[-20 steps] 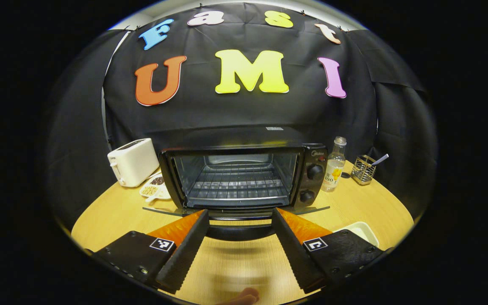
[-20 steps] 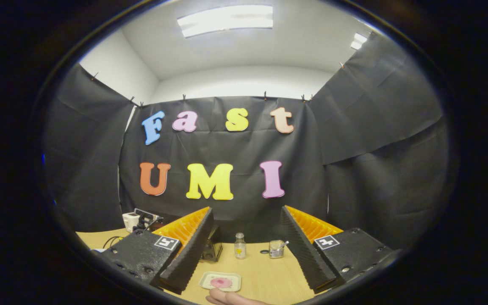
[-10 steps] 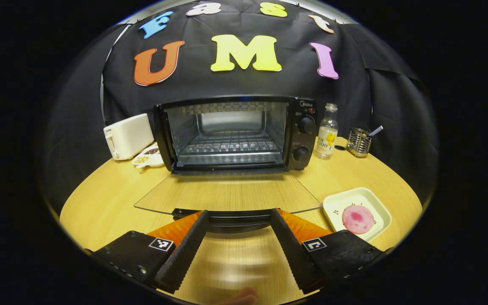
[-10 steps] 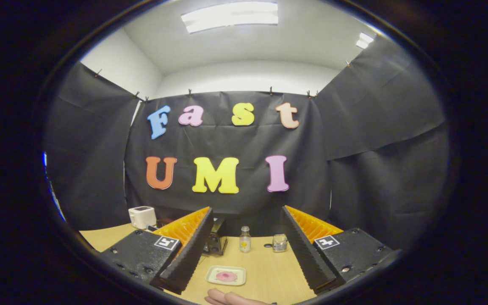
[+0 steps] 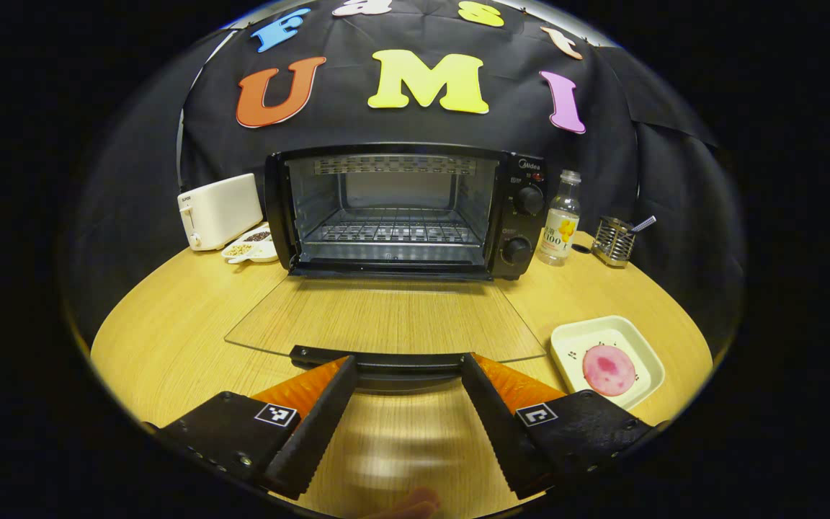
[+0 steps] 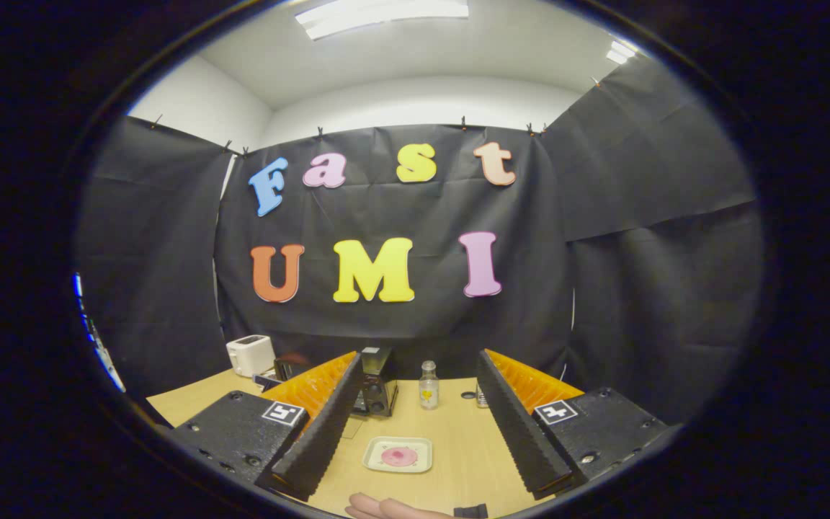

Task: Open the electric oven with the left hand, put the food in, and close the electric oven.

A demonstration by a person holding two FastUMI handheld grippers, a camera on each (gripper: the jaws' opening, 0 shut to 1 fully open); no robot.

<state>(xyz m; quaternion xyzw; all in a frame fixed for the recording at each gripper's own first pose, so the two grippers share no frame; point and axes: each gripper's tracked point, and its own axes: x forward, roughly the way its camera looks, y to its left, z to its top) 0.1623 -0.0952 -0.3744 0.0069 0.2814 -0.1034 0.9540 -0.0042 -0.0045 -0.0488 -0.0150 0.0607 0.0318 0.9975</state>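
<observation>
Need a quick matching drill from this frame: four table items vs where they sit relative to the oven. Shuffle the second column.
Items:
1. toaster
2. bottle
3. glass door
4. tray with pink food

Places:
A. lying flat in front of the oven
B. left of the oven
C. front right, near the table edge
D. just right of the oven's knobs

Pairs: 1-B, 2-D, 3-A, 4-C
</observation>
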